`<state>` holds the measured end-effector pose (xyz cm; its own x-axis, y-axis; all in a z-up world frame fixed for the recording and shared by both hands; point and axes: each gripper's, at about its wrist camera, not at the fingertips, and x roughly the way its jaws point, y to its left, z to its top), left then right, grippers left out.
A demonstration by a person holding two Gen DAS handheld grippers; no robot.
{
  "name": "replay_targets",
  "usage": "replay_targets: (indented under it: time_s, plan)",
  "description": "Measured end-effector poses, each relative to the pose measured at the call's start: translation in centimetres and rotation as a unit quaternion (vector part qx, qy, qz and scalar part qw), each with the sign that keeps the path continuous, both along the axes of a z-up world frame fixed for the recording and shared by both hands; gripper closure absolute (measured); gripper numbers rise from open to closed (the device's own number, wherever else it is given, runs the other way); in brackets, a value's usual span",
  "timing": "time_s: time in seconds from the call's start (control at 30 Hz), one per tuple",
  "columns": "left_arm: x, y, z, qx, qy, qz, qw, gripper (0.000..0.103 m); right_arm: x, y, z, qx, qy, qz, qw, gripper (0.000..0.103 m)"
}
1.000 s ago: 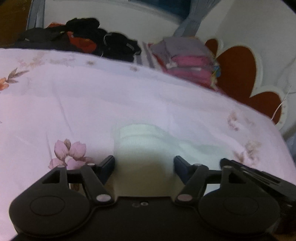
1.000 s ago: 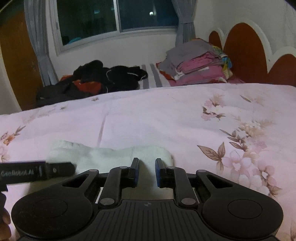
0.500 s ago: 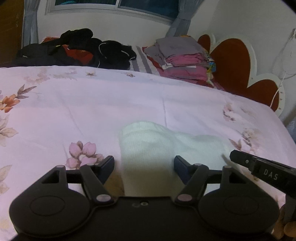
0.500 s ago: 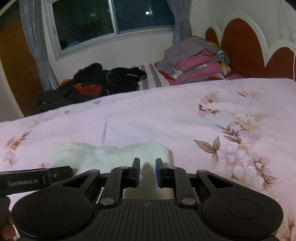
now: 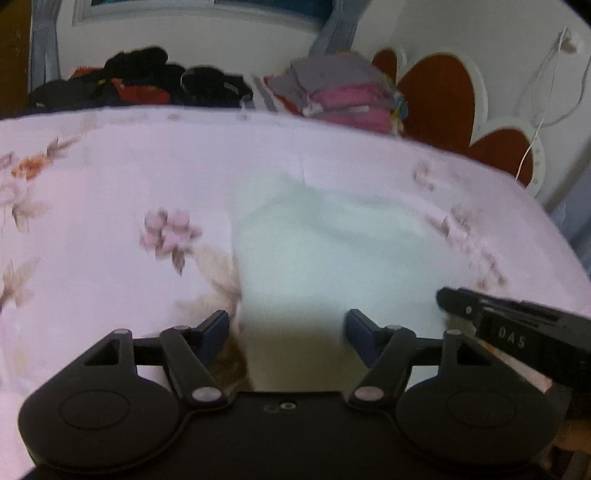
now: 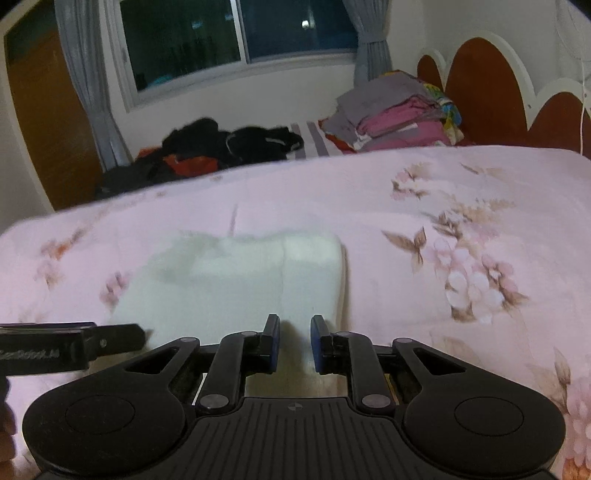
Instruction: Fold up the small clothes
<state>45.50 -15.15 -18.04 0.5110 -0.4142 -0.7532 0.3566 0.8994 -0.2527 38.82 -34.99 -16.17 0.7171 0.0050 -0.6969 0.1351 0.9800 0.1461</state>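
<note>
A small white garment (image 5: 325,251) lies flat on the pink floral bedspread (image 5: 110,192); it also shows in the right wrist view (image 6: 251,273). My left gripper (image 5: 286,334) is wide open over the garment's near left end, nothing between its fingers. My right gripper (image 6: 294,341) is open by a narrow gap above the garment's near right edge, and I see no cloth between the pads. Each gripper's side shows in the other's view, the right one (image 5: 509,325) and the left one (image 6: 70,347).
A stack of folded grey and pink clothes (image 6: 399,114) sits at the far side by the red headboard (image 6: 487,92). A heap of black and red clothes (image 6: 221,147) lies far left below the window (image 6: 240,33). A white cable (image 5: 539,122) hangs at the headboard.
Both grippers have pulled back and up from the garment, so more of it shows in both views. The jaw openings look unchanged.
</note>
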Motion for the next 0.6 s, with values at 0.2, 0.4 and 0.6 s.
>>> replay_targets:
  time_s: [0.2,0.4,0.6]
  plan:
    - [-0.8,0.8,0.5,-0.002,0.002,0.002,1.0,0.034,-1.2,-0.2,0.8,0.008,-0.007,-0.02,1.0,0.085]
    - [-3.7,3.0,0.7,-0.015,0.01,-0.014,0.9997,0.036,-5.6,1.1,2.0,0.012,-0.013,-0.009,1.0,0.085]
    - [-6.7,3.9,-1.3,-0.002,0.021,-0.041,0.9989,0.034,-8.8,2.9,-0.1,0.001,0.035,-0.003,0.999,0.085]
